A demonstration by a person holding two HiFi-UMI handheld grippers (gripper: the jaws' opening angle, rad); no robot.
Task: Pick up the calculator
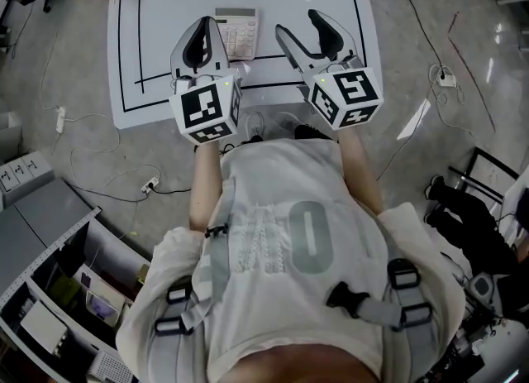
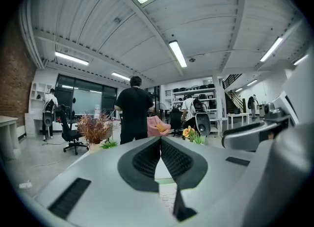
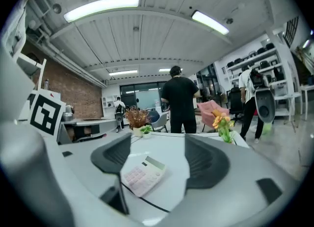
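Closing the right gripper (image 3: 158, 147) from where it hangs would likely miss. Its jaws stand apart and empty, and the calculator (image 3: 142, 174) lies flat on the white counter (image 3: 171, 172) ahead of them, off toward the 9 o'clock jaw. That jaw would probably meet the thin casing first and shove it sideways. Both pads could also ride over its low top, since the gripper looks almost level rather than down. The left gripper (image 1: 212, 22), jaws pressed together on nothing, could knock the calculator if it swings.

Only the head view shows that closeness: the left gripper's tip sits just at 9 o'clock of the calculator, which rests at 12 o'clock from the person. Only the right gripper view shows the calculator lying skewed, with its display end toward 1 o'clock and its keypad toward 7 o'clock. The left gripper view offers merely a sliver of keys below its shut jaws.
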